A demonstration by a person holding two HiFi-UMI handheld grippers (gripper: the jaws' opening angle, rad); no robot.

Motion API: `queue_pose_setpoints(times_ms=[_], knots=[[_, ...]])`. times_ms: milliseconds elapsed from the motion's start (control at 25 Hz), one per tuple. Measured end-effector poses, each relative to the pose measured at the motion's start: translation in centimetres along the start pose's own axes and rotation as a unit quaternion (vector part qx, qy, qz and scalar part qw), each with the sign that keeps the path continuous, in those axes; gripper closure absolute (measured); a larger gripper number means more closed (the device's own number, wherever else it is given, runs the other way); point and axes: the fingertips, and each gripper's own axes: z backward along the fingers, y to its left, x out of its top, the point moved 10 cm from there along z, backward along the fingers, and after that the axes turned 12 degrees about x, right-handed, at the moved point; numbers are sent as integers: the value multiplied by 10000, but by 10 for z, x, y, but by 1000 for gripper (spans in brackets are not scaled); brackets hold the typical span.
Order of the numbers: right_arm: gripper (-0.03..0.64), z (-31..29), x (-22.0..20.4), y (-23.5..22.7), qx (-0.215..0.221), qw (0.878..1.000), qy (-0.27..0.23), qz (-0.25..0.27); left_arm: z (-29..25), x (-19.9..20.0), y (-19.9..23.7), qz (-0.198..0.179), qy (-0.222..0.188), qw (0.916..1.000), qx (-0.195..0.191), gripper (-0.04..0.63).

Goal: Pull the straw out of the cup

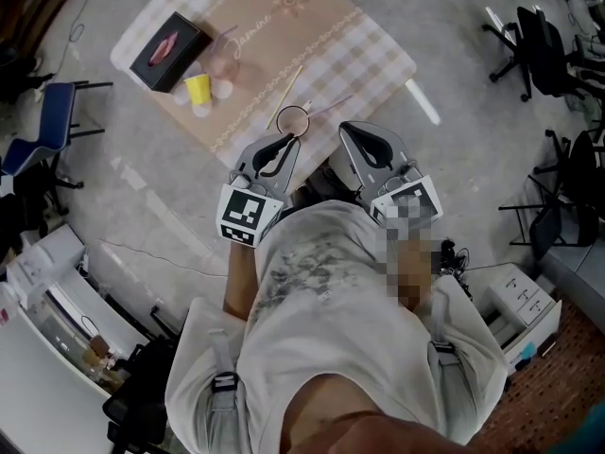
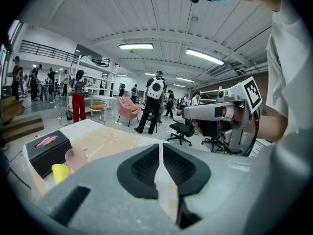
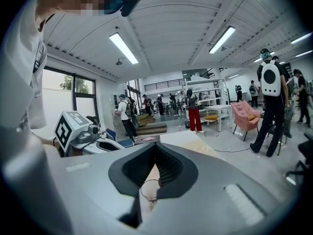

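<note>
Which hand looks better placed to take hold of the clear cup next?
Left, probably. The left fingers end right beside the cup; the right fingers sit farther off to one side.

Head cam: above the person, aimed steeply down over the torso. The bench point(image 1: 378, 60) lies beyond the jaws, far off, most of it in frame. The left gripper point(image 1: 291, 140) and right gripper point(image 1: 346, 129) sit mid-frame, seen from behind.

Left gripper cam: mounted behind its own jaws, looks along them, close to level. The jaws fill the lower frame, very near. The bench is ahead and left of the jaws, the right gripper off to their right.

Right gripper cam: same mount. The bench is ahead of the jaws, the cup point(image 3: 149, 190) shows through their gap, and the left gripper is to their left.

Shared: the box point(image 1: 170, 50) on the bench shows in all three. Each gripper cam catches the other gripper.
</note>
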Motion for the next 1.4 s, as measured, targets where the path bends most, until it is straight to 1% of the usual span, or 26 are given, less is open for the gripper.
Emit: queue_pose_setpoints(times_ms=[560, 1080, 1400], knots=[[606, -8, -11, -8, -102, 9997, 221, -81, -25, -11, 10, 10, 182, 9997, -184, 546], [606, -5, -22, -16, -275, 9990, 294, -209, -51, -25, 10, -145, 465, 9982, -359, 511], [606, -2, -27, -23, -370, 9983, 321, -301, -65, -30, 10, -230, 597, 9971, -405, 502]])
